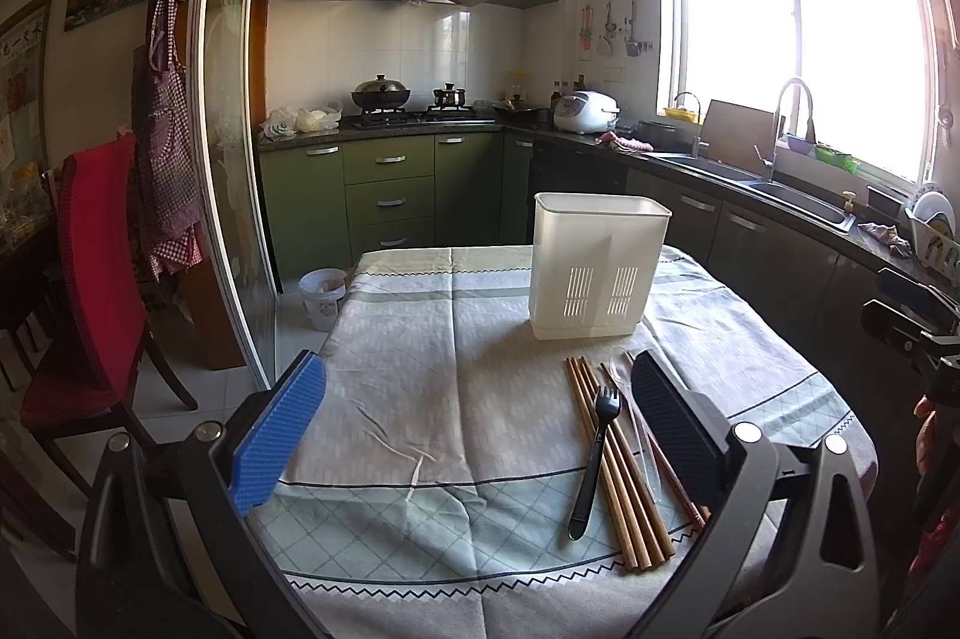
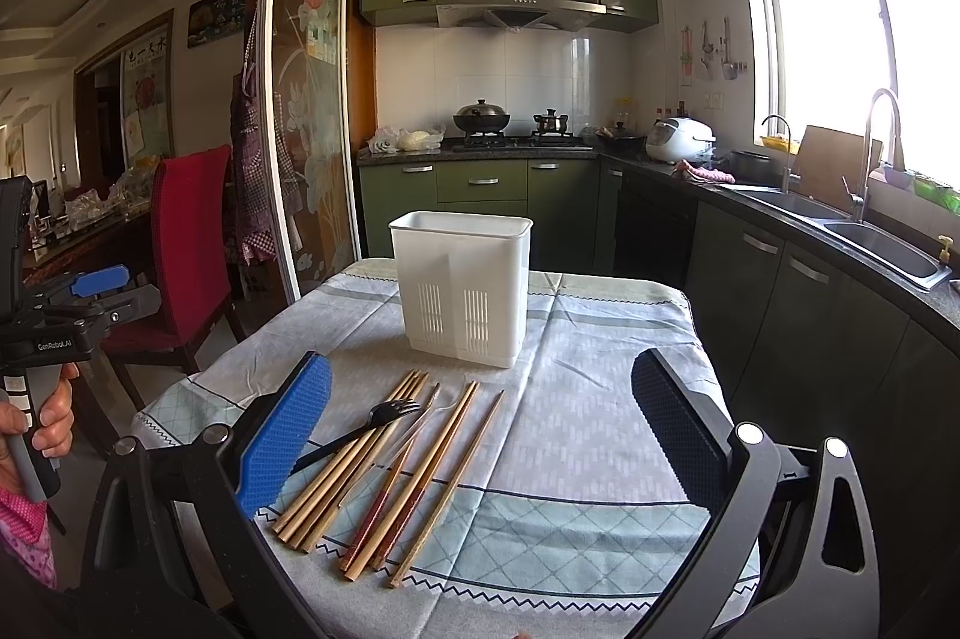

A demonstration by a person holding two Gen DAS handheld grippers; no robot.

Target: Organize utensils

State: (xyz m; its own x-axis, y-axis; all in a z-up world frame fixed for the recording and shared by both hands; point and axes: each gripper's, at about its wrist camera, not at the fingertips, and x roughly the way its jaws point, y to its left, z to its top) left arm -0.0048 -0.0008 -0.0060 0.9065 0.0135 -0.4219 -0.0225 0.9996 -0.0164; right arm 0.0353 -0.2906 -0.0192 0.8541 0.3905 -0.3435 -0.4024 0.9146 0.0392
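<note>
A white slotted utensil holder [image 1: 597, 267] [image 2: 461, 288] stands upright and looks empty at the far side of the clothed table. Nearer lie several wooden chopsticks [image 1: 618, 465] [image 2: 360, 453], a black plastic fork [image 1: 591, 459] [image 2: 360, 432] across them, and a clear plastic spoon [image 1: 624, 381] [image 2: 420, 423]. Some chopsticks have red handles [image 2: 390, 513]. My left gripper [image 1: 480, 429] hangs open above the table, its right finger beside the utensils. My right gripper [image 2: 480, 429] is open too, its left blue pad over the fork's handle end. Neither holds anything.
The table's patterned cloth [image 1: 420, 399] [image 2: 588, 429] ends close to me. A red chair [image 1: 90, 279] [image 2: 192, 243] stands at the left. Green kitchen cabinets, a stove and a sink counter [image 2: 870, 231] run behind and right. A small bin [image 1: 324, 297] sits on the floor.
</note>
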